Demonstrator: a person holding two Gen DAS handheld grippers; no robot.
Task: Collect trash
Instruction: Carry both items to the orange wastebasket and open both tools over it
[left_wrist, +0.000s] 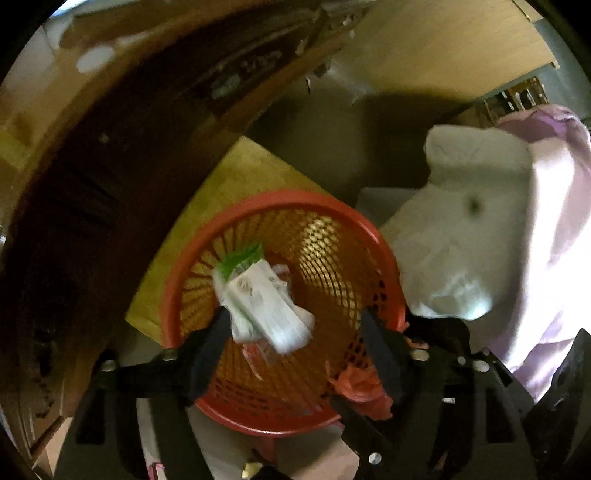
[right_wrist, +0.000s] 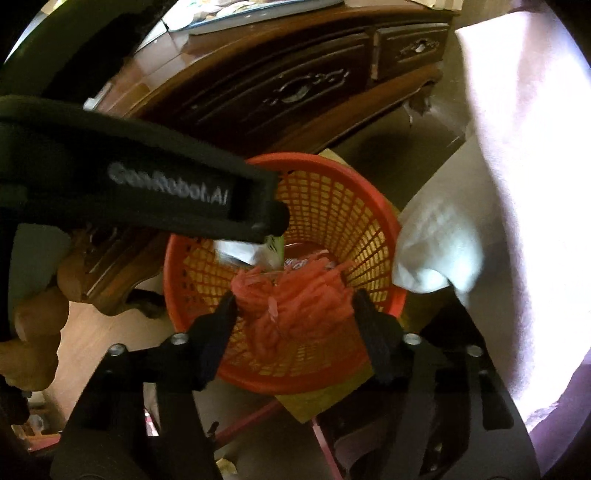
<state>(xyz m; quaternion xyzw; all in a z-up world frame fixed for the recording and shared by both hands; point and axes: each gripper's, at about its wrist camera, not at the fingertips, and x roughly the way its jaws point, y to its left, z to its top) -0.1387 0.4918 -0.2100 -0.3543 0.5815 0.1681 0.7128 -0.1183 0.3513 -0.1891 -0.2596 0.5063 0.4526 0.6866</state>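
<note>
A red mesh basket (left_wrist: 384, 254) stands on the floor, also in the right wrist view (right_wrist: 354, 192). My left gripper (left_wrist: 291, 325) is open above it; a blurred white and green wrapper (left_wrist: 266, 306) hangs between its fingers, touching the left finger or just free of it. My right gripper (right_wrist: 293, 299) is open over the basket; a crumpled pink plastic bag (right_wrist: 295, 299) sits loose between its fingers. The left gripper's body (right_wrist: 166, 192) reaches over the basket from the left.
A dark wooden dresser (right_wrist: 295, 88) stands behind the basket. A yellow board (left_wrist: 229, 184) lies under the basket. A white pillow (left_wrist: 465, 236) and pale pink cloth (right_wrist: 532, 184) lie to the right. A red bag scrap (left_wrist: 362, 387) hangs by the basket rim.
</note>
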